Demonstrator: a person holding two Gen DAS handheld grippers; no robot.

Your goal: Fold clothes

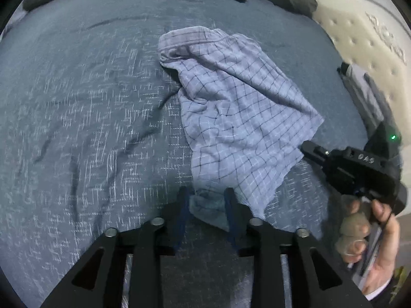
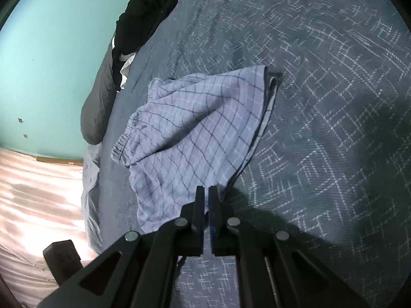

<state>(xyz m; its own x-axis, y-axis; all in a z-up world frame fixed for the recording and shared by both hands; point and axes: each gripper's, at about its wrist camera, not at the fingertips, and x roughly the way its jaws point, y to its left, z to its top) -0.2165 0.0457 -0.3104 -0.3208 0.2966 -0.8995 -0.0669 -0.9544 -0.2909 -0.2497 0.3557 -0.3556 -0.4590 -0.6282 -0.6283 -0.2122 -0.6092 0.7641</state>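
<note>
Blue checked shorts [image 1: 236, 107] lie rumpled and partly doubled over on a dark blue patterned bedspread [image 1: 90, 102]. Their elastic waistband [image 1: 179, 41] is at the far end. My left gripper [image 1: 206, 197] stands open at the near hem, with a bunched corner of cloth lying loose between its fingers. At the shorts' right corner my right gripper [image 1: 305, 146] comes in from the side, held by a hand [image 1: 380, 243]. In the right wrist view the same gripper [image 2: 206, 192] is shut on the hem of the shorts [image 2: 195, 133], its jaws nearly touching.
A grey bolster [image 2: 97, 107] and a black garment [image 2: 143, 18] lie along the bed's edge by a teal wall [image 2: 51, 64]. A quilted beige mattress side [image 1: 364, 51] borders the bed. A black boxy object [image 2: 61, 254] sits low at the left. Bedspread [image 2: 321, 102] stretches right of the shorts.
</note>
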